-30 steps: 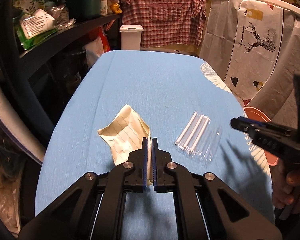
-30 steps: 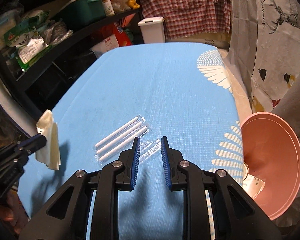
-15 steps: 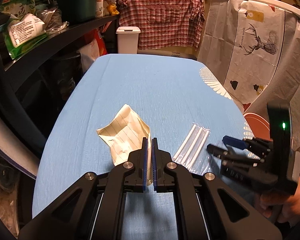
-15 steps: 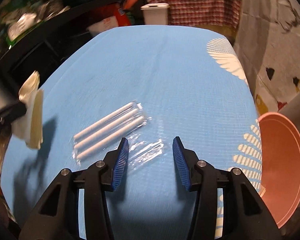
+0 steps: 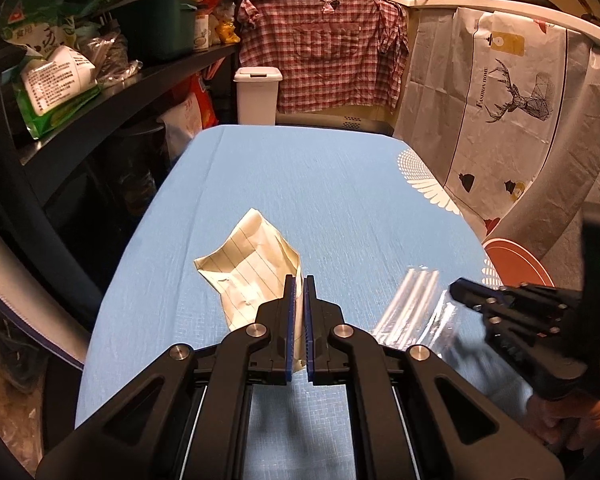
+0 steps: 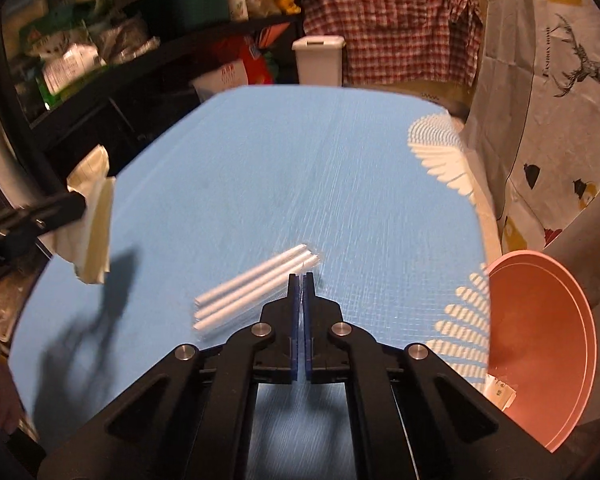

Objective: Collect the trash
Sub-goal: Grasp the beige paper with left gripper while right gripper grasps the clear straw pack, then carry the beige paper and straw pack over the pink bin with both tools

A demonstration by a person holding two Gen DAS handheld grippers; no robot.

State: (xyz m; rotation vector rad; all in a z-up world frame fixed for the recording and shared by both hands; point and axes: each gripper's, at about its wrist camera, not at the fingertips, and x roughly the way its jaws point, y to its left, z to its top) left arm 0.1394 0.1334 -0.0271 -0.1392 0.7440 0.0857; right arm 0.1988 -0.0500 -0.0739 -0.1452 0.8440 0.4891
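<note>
My left gripper (image 5: 299, 280) is shut on a crumpled sheet of yellow lined paper (image 5: 252, 268) and holds it above the blue table (image 5: 300, 184). The paper also shows at the left of the right wrist view (image 6: 94, 236). My right gripper (image 6: 300, 278) is shut on the edge of a clear plastic wrapper holding white straws (image 6: 256, 290), which is lifted a little off the table. The wrapper also shows in the left wrist view (image 5: 412, 308), with the right gripper (image 5: 460, 292) at its right end.
A pink basin (image 6: 540, 340) with a scrap of paper in it sits off the table's right edge. A white bin (image 5: 258, 94) stands past the far end. Dark shelves (image 5: 100, 100) with bags line the left side.
My right gripper opened wide, moved over the wrapper, then shut on its edge and raised it. My left gripper stayed shut on the paper and hardly moved.
</note>
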